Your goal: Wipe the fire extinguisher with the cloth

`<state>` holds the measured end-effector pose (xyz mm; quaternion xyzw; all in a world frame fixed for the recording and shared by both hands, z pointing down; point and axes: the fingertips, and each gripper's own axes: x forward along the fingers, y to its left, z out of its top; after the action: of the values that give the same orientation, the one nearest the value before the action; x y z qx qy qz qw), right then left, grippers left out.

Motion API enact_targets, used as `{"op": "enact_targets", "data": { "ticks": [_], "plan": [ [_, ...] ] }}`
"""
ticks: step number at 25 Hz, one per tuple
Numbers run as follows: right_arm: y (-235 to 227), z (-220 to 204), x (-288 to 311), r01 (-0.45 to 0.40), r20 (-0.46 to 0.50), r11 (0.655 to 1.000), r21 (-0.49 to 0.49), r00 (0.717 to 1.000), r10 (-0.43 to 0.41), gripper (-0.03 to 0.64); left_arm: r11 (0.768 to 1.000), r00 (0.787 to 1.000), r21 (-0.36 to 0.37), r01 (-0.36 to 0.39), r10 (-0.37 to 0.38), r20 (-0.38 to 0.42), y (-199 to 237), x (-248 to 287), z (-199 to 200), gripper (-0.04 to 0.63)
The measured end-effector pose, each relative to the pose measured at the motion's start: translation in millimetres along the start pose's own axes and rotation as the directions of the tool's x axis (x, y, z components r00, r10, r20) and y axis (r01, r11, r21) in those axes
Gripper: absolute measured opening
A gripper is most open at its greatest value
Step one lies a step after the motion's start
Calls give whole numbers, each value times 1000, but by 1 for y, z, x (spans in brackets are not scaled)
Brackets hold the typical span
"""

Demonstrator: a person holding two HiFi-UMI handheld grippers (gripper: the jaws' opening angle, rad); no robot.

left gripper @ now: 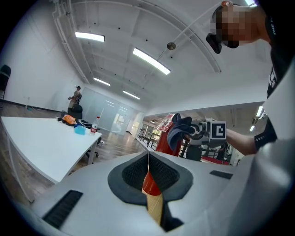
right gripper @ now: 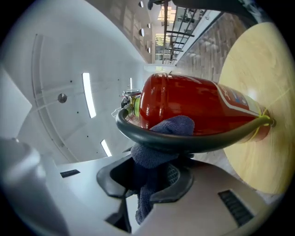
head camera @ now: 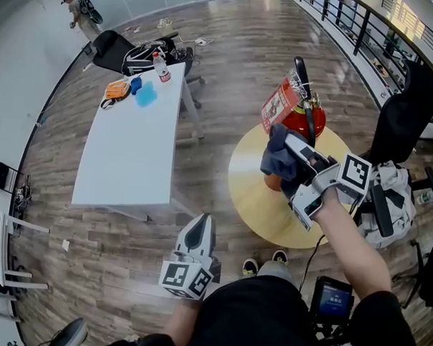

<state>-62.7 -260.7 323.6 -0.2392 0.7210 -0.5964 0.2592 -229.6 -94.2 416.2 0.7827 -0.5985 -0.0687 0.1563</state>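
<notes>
— Left gripper sits closest, low in front of the person's black shirt. What are its fingers doing?
— They are pressed together at the tips, with nothing between them. It hangs over the wood floor, well apart from the work.
— And the right gripper?
— Its fingers are clamped on a dark blue cloth. In the right gripper view the loose end trails down between them.
— Where is the fire extinguisher?
— It is standing on the round yellow bench. It has a red body, and a black hose curves across it. The cloth lies against the red body, tucked just behind that hose.
— Anything else about?
— A long white bench to the left carries a bottle, an orange thing and a blue thing at its far end. A black chair stands to the right. A second person is far off at the top left.
</notes>
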Motion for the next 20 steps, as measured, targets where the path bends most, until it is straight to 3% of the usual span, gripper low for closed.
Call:
{"op": "enact_targets", "data": {
  "ticks": [6,11,15,18,20],
  "plan": [
    [-88,-3,-15,158,-28,969,-190,986,-166,95,999,999,-8,-32,31,-39,7,-8,-12,23],
    [-188,-7,-41,326,21,900,-290,942,-335,95,998,996,-1,-58,58,-74,12,-14,-21,23],
    [-243,-11,-49,291,60,855,-429,954,-294,97,998,993,13,-64,65,-103,11,-15,-27,23],
    [-294,-9,-66,398,94,851,-344,916,-390,97,998,992,25,-61,63,-109,7,-15,-27,23],
    [-329,-12,-72,480,56,820,-311,871,-488,97,998,992,31,-57,61,-113,5,-14,-28,24]
  ]
}}
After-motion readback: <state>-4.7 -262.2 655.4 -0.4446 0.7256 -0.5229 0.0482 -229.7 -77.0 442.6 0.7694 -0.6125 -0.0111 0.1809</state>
